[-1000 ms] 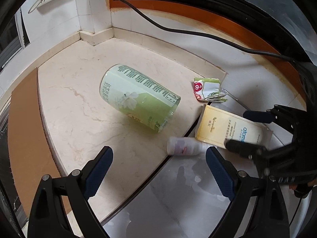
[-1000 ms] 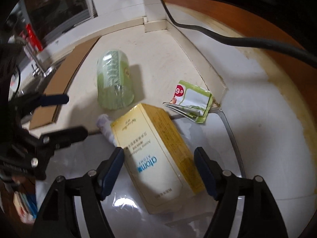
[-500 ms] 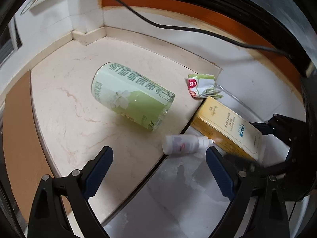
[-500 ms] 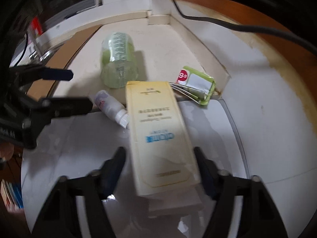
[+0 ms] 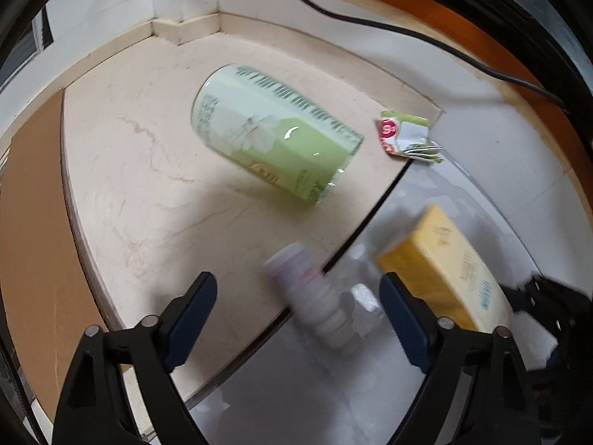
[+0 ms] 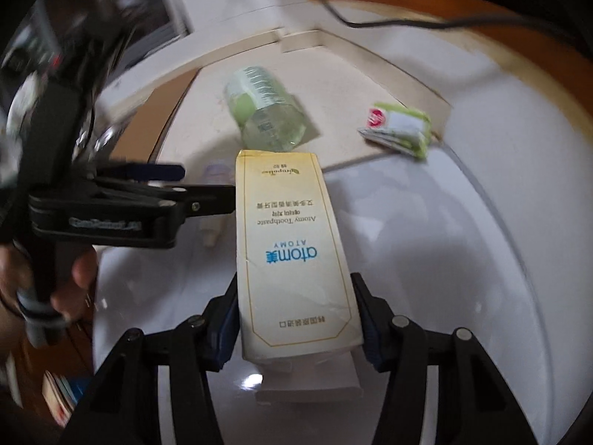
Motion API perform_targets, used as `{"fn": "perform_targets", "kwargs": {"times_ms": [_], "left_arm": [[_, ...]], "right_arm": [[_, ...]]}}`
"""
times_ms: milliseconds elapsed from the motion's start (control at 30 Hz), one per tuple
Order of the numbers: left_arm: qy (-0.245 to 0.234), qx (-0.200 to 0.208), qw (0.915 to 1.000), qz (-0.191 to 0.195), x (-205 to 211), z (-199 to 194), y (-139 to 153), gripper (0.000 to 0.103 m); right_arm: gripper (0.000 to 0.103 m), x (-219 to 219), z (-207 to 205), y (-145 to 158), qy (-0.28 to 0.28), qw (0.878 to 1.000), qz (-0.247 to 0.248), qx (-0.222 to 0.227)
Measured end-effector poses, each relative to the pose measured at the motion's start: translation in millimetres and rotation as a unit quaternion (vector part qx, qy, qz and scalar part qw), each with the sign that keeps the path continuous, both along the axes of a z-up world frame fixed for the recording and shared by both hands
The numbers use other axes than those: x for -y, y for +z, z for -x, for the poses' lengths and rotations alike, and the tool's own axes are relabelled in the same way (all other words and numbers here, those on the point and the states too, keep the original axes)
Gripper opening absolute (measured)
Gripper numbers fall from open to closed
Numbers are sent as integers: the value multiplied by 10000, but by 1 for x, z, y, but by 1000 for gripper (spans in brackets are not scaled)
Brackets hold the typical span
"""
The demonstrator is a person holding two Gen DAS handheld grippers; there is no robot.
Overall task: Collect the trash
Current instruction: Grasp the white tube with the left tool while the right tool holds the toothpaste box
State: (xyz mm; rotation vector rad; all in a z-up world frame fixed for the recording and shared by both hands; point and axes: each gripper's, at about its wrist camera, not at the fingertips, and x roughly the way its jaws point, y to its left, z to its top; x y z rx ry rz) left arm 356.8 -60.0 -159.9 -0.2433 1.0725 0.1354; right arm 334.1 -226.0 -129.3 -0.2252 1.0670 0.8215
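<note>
Since earlier, "atomy" toothpaste box [image 6: 292, 252] within right tool [image 6: 296, 319].

Premises appear domestic, likely a bathroom or utility corner. A cream marble-patterned ledge [image 5: 148, 185] meets white tiled walls [image 5: 111, 18] beside a glossy white appliance top [image 6: 463, 259]. A yellow cardboard toothpaste box [image 6: 292, 252] supports this.

Two wrist fisheyes angled steeply down, close over the counter [image 5: 122, 170], both facing its back corner, sharing the green can [image 5: 274, 141] and yellow box [image 6: 292, 244].
</note>
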Motion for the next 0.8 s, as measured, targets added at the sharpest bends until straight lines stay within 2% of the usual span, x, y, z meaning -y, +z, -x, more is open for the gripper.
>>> {"fn": "perform_targets", "kwargs": {"times_ms": [100, 167, 233, 333, 433, 567, 700, 800], "left_arm": [[92, -102, 9999, 10, -3, -3, -6, 70], [118, -128, 9997, -164, -2, -3, -8, 57], [99, -125, 9996, -242, 0, -1, -8, 51], [79, -195, 9996, -209, 1, 7, -9, 51], [90, -114, 9999, 93, -1, 21, -6, 51], [186, -6, 9995, 266, -5, 39, -3, 61], [289, -154, 9989, 335, -8, 39, -10, 61], [276, -96, 9991, 293, -4, 35, -9, 61]], "right_arm": [[54, 7, 11, 0, -463, 9989, -69, -87], [54, 11, 20, 0, -760, 9970, -103, -96], [54, 12, 28, 1, -930, 9956, -112, -73], [54, 11, 38, 1, -1033, 9946, -112, -51], [54, 10, 44, 1, -1003, 9946, -209, -146], [54, 15, 49, 2, -1013, 9944, -250, -172], [54, 14, 47, 0, -1092, 9934, -310, -163], [54, 15, 48, 0, -1171, 9925, -326, -129]]}}
